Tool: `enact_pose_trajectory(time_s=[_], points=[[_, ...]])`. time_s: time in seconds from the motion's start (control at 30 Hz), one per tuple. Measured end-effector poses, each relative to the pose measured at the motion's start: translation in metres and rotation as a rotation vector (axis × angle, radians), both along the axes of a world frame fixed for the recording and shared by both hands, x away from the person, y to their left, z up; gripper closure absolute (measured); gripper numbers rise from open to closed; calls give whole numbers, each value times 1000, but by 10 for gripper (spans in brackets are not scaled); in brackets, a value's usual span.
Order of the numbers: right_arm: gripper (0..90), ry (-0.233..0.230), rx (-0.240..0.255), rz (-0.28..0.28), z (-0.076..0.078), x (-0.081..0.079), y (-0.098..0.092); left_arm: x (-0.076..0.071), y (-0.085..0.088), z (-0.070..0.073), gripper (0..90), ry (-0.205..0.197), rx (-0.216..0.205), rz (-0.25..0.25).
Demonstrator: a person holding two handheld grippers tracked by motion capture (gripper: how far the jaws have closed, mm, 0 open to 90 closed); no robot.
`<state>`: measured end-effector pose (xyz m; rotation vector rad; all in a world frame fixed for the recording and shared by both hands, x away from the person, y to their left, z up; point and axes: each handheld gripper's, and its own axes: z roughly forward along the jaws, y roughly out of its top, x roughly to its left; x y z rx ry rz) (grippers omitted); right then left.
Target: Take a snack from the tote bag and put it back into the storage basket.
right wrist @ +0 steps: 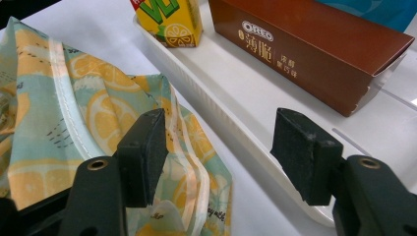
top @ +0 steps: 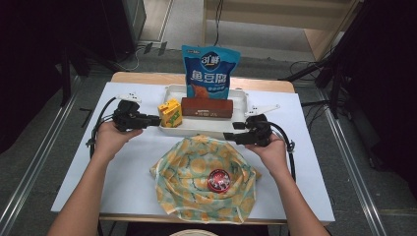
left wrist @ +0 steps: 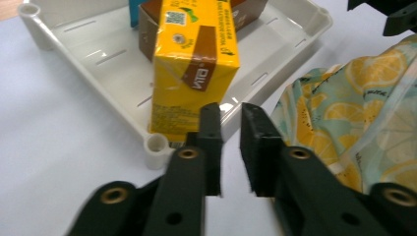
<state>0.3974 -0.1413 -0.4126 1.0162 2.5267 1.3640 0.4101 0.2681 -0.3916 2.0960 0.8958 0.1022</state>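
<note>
- Yellow drink box (left wrist: 194,69) stands upright in the white tray (top: 169,91), at the tray's left end, close to the front corner.
- In the left gripper view, the left gripper (left wrist: 230,129) points at the low front of the yellow drink box, just outside the tray's corner.
- Its two black jaws stand close together with a thin gap between them, and nothing is in that gap. They do not hold the box.
- In the high view, the left gripper (top: 153,120) sits by the left end of the tray, with a hand around it.
- A long brown cookie box (top: 207,107) lies in the tray to the right of the drink box, just beside it.
- A blue snack bag (top: 210,71) stands upright at the back of the tray, behind the brown cookie box.
- The tray sits near the back edge of the white surface (top: 123,162), about in the middle.
- A lemon-print cloth bag (top: 196,167) lies open near the front edge of the surface, in front of the tray.
- A round red tin (top: 219,180) lies inside the cloth bag.
- The right gripper (right wrist: 219,147) has its jaws wide apart and holds nothing. It hangs over the edge of the cloth bag and the front rim of the tray.
</note>
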Motion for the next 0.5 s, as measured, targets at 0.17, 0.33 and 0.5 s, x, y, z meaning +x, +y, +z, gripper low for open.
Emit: enact_pose_trajectory(time_s=[0.17, 0.33, 0.5], points=[[394, -5, -1, 2, 0, 0, 0, 0, -9, -3, 900, 11, 6, -28], [394, -6, -2, 2, 0, 0, 0, 1, -17, -5, 900, 2, 17, -41], [394, -11, -3, 1, 1, 0, 0, 2, -27, -8, 900, -1, 34, -48]])
